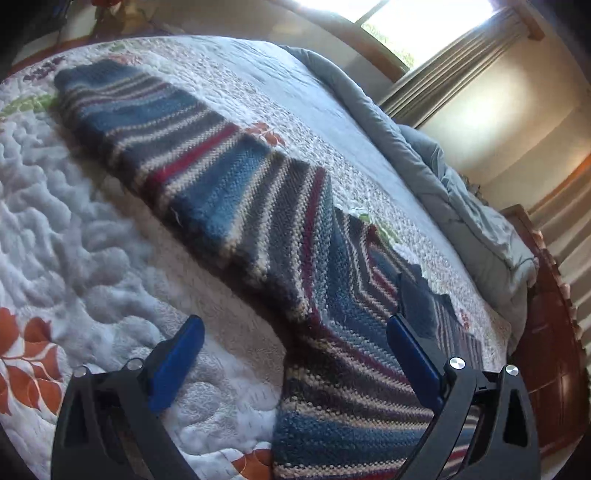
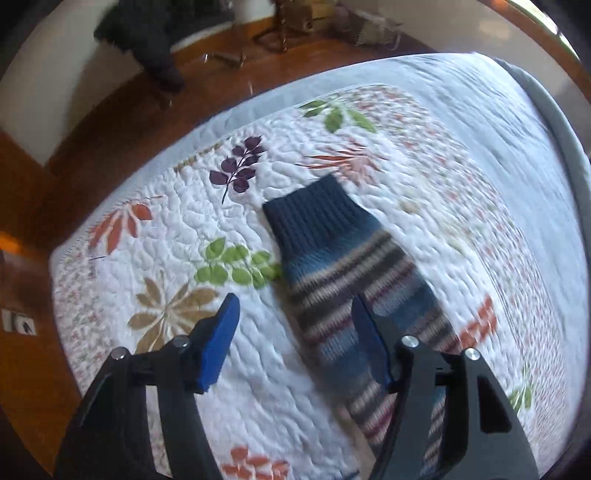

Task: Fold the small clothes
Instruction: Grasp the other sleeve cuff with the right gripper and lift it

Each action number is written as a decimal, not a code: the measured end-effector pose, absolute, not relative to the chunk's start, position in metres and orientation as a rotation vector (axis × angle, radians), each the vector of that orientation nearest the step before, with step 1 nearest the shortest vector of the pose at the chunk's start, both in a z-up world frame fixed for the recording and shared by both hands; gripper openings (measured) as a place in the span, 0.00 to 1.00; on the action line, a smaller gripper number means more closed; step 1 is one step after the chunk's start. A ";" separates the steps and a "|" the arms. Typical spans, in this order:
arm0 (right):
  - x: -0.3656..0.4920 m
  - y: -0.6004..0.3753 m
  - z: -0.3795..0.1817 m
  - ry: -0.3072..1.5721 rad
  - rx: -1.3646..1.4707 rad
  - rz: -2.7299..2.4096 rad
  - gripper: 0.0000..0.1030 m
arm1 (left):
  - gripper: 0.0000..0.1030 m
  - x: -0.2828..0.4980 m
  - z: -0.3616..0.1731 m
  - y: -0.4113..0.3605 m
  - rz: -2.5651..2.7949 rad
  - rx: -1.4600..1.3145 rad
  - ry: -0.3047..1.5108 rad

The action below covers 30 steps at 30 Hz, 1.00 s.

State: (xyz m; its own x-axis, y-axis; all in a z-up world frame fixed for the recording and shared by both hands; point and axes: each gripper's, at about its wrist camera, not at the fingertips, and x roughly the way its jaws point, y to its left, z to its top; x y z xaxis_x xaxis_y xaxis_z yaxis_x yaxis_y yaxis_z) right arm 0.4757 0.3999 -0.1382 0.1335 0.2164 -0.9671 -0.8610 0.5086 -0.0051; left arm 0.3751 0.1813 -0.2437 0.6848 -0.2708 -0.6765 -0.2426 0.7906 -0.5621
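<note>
A striped knitted garment [image 1: 258,206] in blue, grey, cream and dark red lies flat on the quilted bed cover [image 1: 66,229], with one sleeve folded over its body. My left gripper [image 1: 295,336] is open and empty just above the garment's near end. In the right wrist view a long striped sleeve [image 2: 343,273] with a dark blue ribbed cuff [image 2: 314,218] lies stretched away from me. My right gripper [image 2: 295,317] is open and empty above the sleeve, its right finger [image 2: 369,343] over the knit.
A white floral quilt [image 2: 177,221] covers the bed. A grey duvet [image 1: 443,177] is bunched along the far side under a curtained window [image 1: 424,22]. Wooden floor [image 2: 110,122] lies beyond the bed's edge, with a dark object [image 2: 147,40] and furniture legs.
</note>
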 end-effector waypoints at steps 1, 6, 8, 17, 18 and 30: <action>0.474 0.417 -0.149 1.177 -0.713 0.871 0.56 | 0.96 0.376 -0.244 0.180 -0.017 -0.667 0.839; 0.467 0.472 -0.198 1.139 -0.857 0.844 0.54 | 0.96 0.378 -0.243 0.181 -0.055 -0.672 0.860; 0.466 0.481 -0.213 1.132 -0.906 0.825 0.52 | 0.96 0.380 -0.245 0.186 -0.061 -0.703 0.862; 0.484 0.482 -0.238 1.079 -0.958 0.714 0.18 | 0.96 0.378 -0.245 0.193 -0.080 -0.743 0.864; 0.488 0.479 -0.233 1.078 -0.936 0.709 0.10 | 0.96 0.378 -0.245 0.192 -0.082 -0.736 0.865; 0.523 0.376 -0.080 1.004 -0.585 0.721 0.07 | 0.96 0.368 -0.240 0.209 -0.258 -0.899 0.788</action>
